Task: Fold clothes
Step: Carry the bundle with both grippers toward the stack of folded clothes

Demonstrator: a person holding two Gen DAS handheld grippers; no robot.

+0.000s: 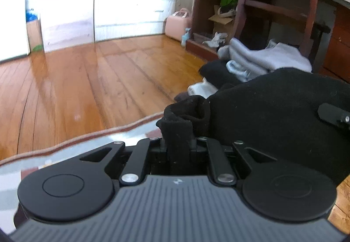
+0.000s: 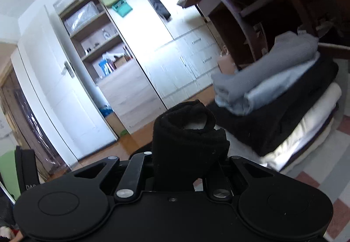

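Note:
My left gripper (image 1: 178, 143) is shut on a bunched edge of a black garment (image 1: 273, 115), which spreads off to the right, held above a glass table. A black finger (image 1: 332, 115) of the other gripper shows against the cloth at the right edge. In the right wrist view my right gripper (image 2: 188, 165) is shut on a rolled fold of the same black fabric (image 2: 188, 132), which hides its fingertips. A stack of folded clothes (image 2: 273, 88) lies just beyond to the right, grey on top, then light blue, black and white.
The folded stack (image 1: 251, 60) also lies ahead-right in the left wrist view, in front of a dark wooden chair (image 1: 280, 1). A glass tabletop edge (image 1: 91, 134) runs below the left gripper, over the wooden floor (image 1: 87, 80). White wardrobes (image 2: 164, 45) and open shelves (image 2: 94, 34) stand behind.

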